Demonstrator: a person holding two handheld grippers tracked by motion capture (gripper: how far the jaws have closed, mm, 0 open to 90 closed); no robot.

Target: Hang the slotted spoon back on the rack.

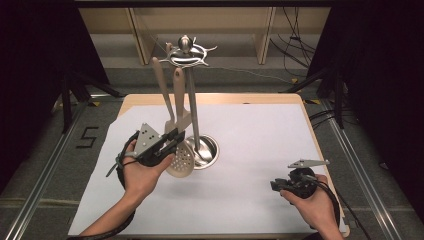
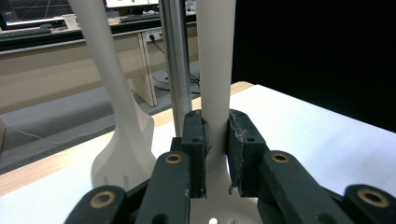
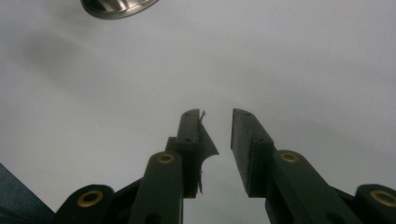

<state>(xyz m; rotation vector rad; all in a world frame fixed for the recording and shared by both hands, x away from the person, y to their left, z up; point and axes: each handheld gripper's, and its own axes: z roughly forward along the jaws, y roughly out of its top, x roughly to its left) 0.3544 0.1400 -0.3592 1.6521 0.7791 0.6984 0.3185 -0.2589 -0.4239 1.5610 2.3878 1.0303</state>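
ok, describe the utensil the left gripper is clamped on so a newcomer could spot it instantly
Start at the white-covered table and find the steel utensil stand rising from its round base left of centre. Two beige tools hang from its top ring. The slotted skimmer is the one whose handle sits between the left gripper jaws; its round perforated head sets it apart from the flat spatula beside it.

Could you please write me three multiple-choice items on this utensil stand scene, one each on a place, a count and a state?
1. Where does the utensil stand sit? A on the white sheet; B on the floor; C in a hand.
2. How many beige utensils hang from it? A one; B two; C five.
3. What does the left gripper do? A hangs open above the stand; B lies on the table; C clamps the skimmer.
Answers: 1 A, its round base rests on the sheet. 2 B, a turner and the skimmer. 3 C, both pads press on its handle.
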